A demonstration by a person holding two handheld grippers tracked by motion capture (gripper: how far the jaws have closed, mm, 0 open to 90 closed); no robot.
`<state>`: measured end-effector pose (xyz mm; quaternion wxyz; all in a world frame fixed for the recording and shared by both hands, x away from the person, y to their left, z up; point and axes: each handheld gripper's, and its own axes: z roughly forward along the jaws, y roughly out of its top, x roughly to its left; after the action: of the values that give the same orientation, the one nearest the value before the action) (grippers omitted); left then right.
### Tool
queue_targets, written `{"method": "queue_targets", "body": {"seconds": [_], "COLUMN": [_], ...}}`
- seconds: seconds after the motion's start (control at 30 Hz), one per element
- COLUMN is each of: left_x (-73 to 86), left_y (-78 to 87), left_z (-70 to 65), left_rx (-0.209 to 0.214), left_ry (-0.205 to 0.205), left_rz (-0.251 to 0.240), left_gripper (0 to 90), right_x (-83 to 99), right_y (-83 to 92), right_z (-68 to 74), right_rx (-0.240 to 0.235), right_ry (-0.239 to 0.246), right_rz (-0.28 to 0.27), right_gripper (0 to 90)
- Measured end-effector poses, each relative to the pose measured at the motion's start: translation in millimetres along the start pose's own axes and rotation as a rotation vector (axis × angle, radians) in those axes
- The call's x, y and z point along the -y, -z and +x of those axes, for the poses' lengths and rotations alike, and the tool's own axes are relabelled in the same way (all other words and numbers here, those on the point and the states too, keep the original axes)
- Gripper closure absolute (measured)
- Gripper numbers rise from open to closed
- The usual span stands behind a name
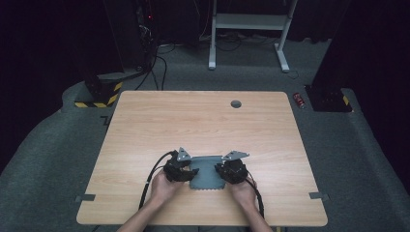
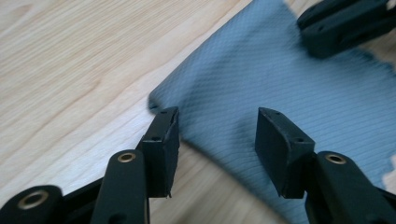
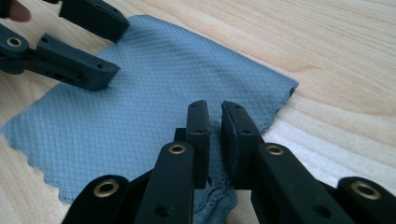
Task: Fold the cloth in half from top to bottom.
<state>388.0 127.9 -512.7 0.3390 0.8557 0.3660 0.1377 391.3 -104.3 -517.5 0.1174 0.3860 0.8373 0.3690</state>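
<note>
A grey-blue textured cloth [image 1: 207, 176] lies flat on the wooden table [image 1: 193, 121] near its front edge, between my two grippers. My left gripper [image 1: 190, 172] is at the cloth's left side. In the left gripper view it [image 2: 217, 128] stands open, its jaws wide apart over the cloth [image 2: 280, 79] edge. My right gripper [image 1: 221, 170] is at the cloth's right side. In the right gripper view it [image 3: 215, 116] is shut, with a bunched fold of the cloth [image 3: 154, 102] edge pinched between the jaws. The left gripper [image 3: 114, 49] is also visible there, open over the far side.
A grey grommet [image 1: 235, 104] sits in the table's far edge. On the carpet beyond are a white desk frame [image 1: 249, 21], a yellow-black striped base [image 1: 99, 94] with cables, and a small red object [image 1: 300, 100]. Tape marks [image 1: 85, 197] flank the table.
</note>
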Motion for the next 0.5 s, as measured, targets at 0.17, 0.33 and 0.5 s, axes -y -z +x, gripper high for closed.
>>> {"method": "queue_targets", "body": {"seconds": [0.17, 0.33, 0.5], "left_x": [0.8, -4.9, -15.2], "left_y": [2.9, 3.8, -1.5], "left_z": [7.0, 20.2, 30.3], "left_rx": [-0.014, -0.027, -0.033], "left_ry": [0.029, 0.113, 0.144], "left_rz": [-0.013, -0.065, -0.056], "left_gripper": [49.3, 48.8, 47.8], "right_x": [-0.1, -2.9, -17.2], "right_y": [2.7, 3.9, 0.5], "right_z": [-4.7, -13.0, -22.4], "right_rx": [0.021, 0.039, 0.059], "right_ry": [-0.01, -0.047, -0.086], "right_rz": [0.005, -0.026, -0.037], "right_gripper": [80.1, 76.3, 74.0]}}
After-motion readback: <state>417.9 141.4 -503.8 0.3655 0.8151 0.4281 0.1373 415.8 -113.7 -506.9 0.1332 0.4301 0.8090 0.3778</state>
